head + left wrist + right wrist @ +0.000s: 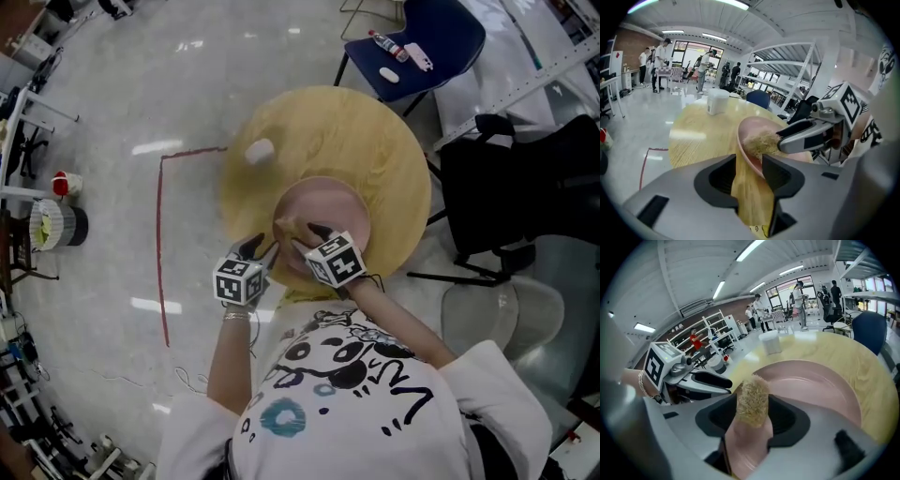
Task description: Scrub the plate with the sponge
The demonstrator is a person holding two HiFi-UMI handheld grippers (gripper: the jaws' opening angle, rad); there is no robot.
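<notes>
A pink plate (339, 199) lies at the near edge of a round wooden table (375, 141). On its near-left part rests a tan fibrous sponge (752, 397), also seen in the left gripper view (761, 143). My right gripper (753, 403) stands open with the sponge between its jaw tips and the plate beneath. In the head view it (309, 232) reaches over the plate's rim. My left gripper (749, 173) is open with the plate's rim (743, 140) between its jaws, close to the right one; table wood shows beside the rim. It (255, 246) sits just left of the right gripper.
A white cup (259, 150) stands on the table's far left. A blue chair (422, 42) holding small items is behind the table. A black chair (506, 187) stands to the right. A red tape line (159, 234) marks the floor on the left. People stand far off (661, 61).
</notes>
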